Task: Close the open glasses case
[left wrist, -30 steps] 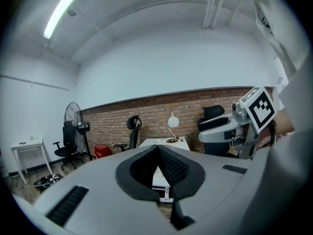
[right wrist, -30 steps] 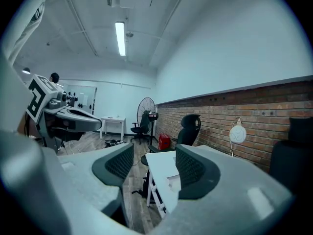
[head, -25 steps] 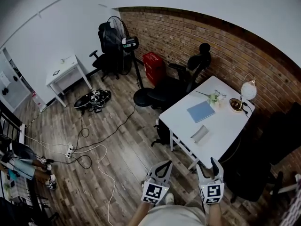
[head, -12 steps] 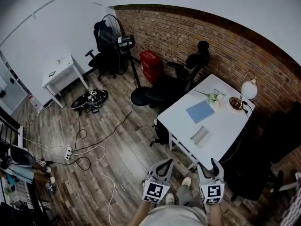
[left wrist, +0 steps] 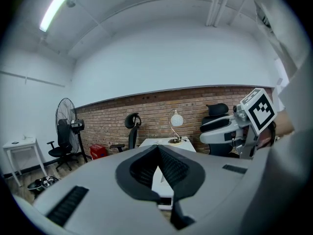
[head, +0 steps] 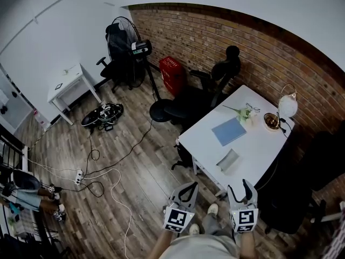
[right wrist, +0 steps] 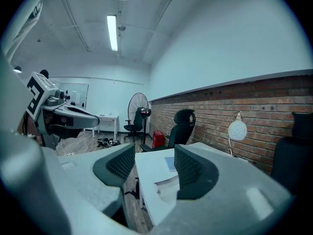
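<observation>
I had one white desk (head: 259, 144) by the brick wall (head: 215, 42), three black chairs (head: 218, 80), one fan (head: 123, 34), one small table (head: 69, 83) and one red crate (head: 173, 72). On the desk lay one blue notebook (head: 229, 131), one lamp (head: 287, 106) and one case (head: 227, 159).

The case sat on the desk's near half, close to the front edge and well apart from the notebook. It was pale grey, and its lid stood raised.

My two grippers hung over the floor (head: 135, 166), short of the desk and touching nothing. The left gripper (head: 184, 192) had its fingers clenched together on nothing. The right gripper (head: 240, 190) had its fingers released, spread apart and empty.

Only the right gripper view lined the case up in the gap between its fingers, far beyond them on the desk. The left gripper view gave me the lamp and the right gripper instead. Only the head view took in the small table and the crate together.
</observation>
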{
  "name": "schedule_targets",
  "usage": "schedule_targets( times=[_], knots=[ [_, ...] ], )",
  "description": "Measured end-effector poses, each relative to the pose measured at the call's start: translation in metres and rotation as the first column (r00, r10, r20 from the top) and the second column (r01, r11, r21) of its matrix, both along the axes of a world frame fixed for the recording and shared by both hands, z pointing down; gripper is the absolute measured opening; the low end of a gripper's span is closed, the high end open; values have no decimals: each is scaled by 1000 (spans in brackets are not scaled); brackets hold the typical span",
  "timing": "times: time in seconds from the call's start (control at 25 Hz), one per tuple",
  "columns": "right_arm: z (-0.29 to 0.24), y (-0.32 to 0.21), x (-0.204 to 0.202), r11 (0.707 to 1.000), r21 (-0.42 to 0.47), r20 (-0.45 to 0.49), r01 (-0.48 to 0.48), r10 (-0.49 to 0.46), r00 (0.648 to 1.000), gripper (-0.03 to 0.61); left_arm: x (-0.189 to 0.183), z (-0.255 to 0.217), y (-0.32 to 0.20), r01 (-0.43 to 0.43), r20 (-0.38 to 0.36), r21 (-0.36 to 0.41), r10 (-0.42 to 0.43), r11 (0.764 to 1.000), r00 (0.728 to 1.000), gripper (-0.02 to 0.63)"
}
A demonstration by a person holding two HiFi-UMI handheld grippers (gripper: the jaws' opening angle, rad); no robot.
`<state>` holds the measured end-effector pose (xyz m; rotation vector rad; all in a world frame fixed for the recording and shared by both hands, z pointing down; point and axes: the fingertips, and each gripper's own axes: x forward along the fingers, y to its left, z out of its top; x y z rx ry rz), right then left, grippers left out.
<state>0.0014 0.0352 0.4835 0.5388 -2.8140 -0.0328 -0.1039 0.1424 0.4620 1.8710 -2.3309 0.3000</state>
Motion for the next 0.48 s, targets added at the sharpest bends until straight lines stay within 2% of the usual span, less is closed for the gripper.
schedule_targets(
  times=[0.48],
  knots=[
    [5,-66,-35,999,-14,-8,31,-31,999,253,-29,8,-70,13,-11,-13,-13,1000,1000,3]
  ],
)
